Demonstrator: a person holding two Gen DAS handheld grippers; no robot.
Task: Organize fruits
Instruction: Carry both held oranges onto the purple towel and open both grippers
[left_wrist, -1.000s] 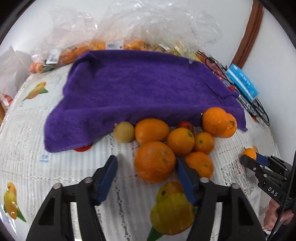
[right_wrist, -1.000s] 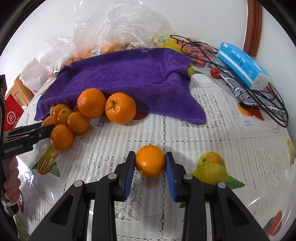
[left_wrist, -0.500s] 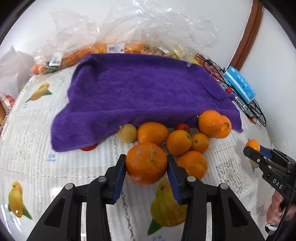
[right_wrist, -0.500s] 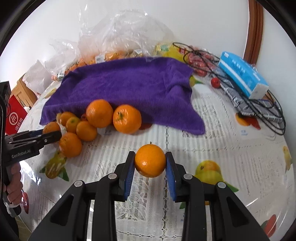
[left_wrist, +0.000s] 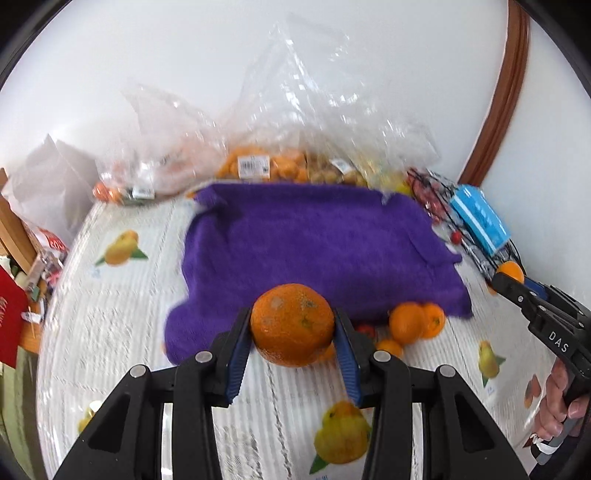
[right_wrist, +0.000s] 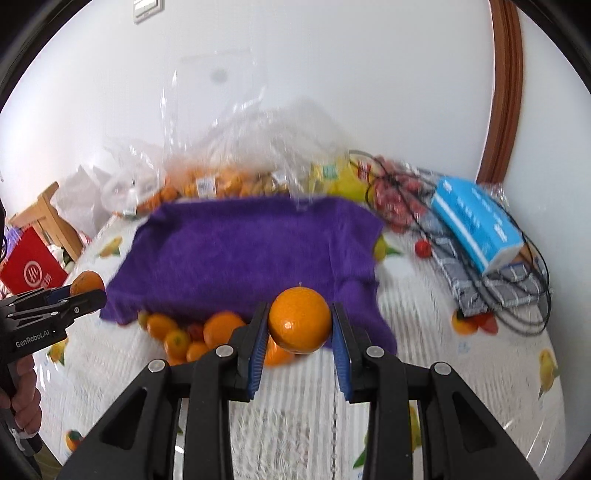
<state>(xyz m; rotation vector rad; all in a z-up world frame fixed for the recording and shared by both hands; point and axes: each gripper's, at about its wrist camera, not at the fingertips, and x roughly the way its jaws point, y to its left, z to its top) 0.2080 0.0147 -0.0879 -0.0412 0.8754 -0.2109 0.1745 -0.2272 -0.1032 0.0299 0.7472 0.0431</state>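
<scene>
My left gripper (left_wrist: 292, 345) is shut on a large mottled orange (left_wrist: 291, 325) and holds it in the air above the table, in front of the purple towel (left_wrist: 314, 251). My right gripper (right_wrist: 298, 341) is shut on a smaller smooth orange (right_wrist: 300, 320), also lifted. Several loose oranges (right_wrist: 177, 332) lie along the towel's near edge; two of them (left_wrist: 415, 321) show at the right in the left wrist view. Each gripper appears in the other's view, the right one (left_wrist: 517, 284) and the left one (right_wrist: 79, 291).
Clear plastic bags of fruit (left_wrist: 266, 166) stand behind the towel by the wall. A blue tissue pack (right_wrist: 476, 225) and black wire basket (right_wrist: 517, 291) sit at the back right. A red bag (right_wrist: 31, 269) and wooden chair (right_wrist: 55, 218) are off the table's left.
Both grippers have risen well above the table, each carrying its orange. The left gripper closed on the big orange a second ago. The views are motion-blurred.
</scene>
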